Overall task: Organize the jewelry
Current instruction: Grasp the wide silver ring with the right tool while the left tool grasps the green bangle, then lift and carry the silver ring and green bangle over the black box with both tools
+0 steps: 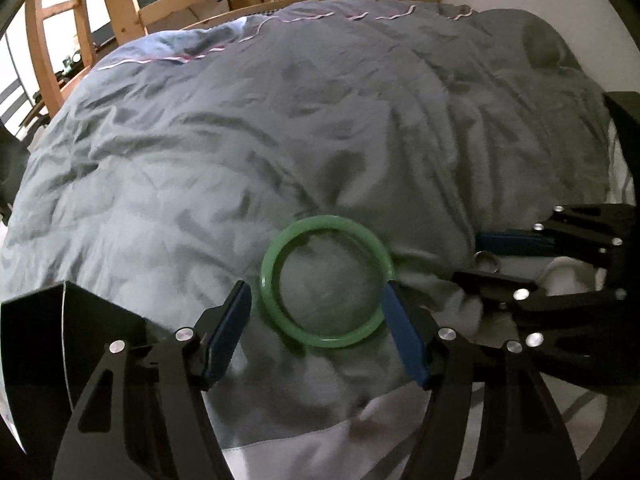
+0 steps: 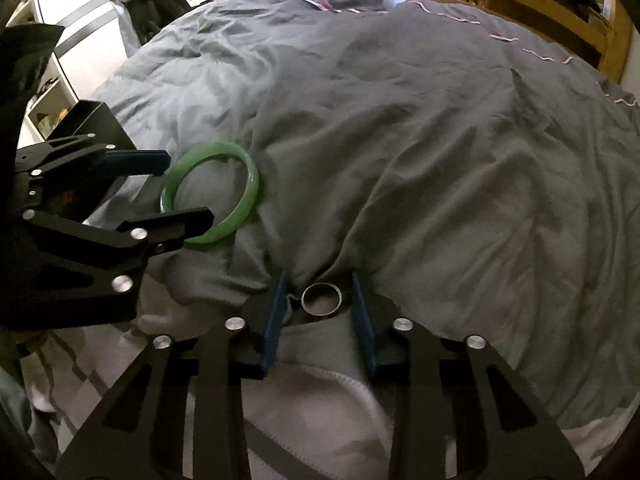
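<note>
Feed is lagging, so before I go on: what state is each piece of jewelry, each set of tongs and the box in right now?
Green bangle: flat on the duvet, between the left fingers, not lifted.
Silver ring: on the duvet, between the right fingers, not gripped.
Left tongs: open, straddling the bangle.
Right tongs: open around the ring.
Black box: open-topped, contents hidden.

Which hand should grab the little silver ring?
The right gripper. Its open blue fingers already sit on either side of the silver ring on the grey duvet. The left gripper is busy around the green bangle.
</note>
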{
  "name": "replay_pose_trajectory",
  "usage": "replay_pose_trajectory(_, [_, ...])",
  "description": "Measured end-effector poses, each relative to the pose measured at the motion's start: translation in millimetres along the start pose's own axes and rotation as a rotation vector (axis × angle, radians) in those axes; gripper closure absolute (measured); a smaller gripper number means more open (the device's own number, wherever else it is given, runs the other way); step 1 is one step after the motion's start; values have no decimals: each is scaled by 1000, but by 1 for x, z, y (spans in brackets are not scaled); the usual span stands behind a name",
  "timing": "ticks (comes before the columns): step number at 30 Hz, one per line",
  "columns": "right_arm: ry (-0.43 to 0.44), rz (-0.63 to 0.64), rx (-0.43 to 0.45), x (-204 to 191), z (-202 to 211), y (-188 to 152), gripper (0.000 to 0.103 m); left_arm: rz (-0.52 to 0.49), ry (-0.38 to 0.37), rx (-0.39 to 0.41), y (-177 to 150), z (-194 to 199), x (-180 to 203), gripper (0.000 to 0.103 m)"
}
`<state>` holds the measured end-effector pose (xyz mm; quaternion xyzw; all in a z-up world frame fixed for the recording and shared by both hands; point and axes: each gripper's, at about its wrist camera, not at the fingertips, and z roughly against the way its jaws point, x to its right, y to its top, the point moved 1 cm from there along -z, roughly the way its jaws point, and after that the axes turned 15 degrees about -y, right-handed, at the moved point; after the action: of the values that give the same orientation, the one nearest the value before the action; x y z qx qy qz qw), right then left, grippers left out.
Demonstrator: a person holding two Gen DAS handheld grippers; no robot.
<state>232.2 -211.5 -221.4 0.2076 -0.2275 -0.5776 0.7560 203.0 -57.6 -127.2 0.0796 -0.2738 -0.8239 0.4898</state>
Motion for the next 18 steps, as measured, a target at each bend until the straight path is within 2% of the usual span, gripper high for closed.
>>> replay_pose_trajectory(2, [-2,7,-7,0,-1,-1,79,21,4,5,-2,-1,-3,30])
replay_pose_trajectory(3, [-3,9,-10,-1,-2,-2,83,33,-8,0,-3,-2,-4,30])
replay_pose_trajectory(6, [3,3,-16,-1,0,-2,83,45,-34,-9,-4,-4,-6,30])
replay_pose_trajectory(8, [7,1,-12,-1,2,-2,83,35,-63,-17,-4,-4,-5,49])
replay_pose_trajectory(9, [4,-2,-4,-1,4,-2,83,33,-59,-20,-4,-5,-5,54])
replay_pose_trajectory(10, [3,-9,3,-1,6,-1,83,33,-45,-32,-4,-7,-6,70])
replay_pose_trajectory(11, [8,-25,24,2,10,0,83,44,-48,-41,-5,-8,-9,76])
replay_pose_trajectory(14, [4,-46,68,4,19,5,83,98,-80,-31,-6,-5,-18,86])
replay_pose_trajectory(18, [8,-80,110,10,28,9,83,107,-85,-25,-5,0,-18,89])
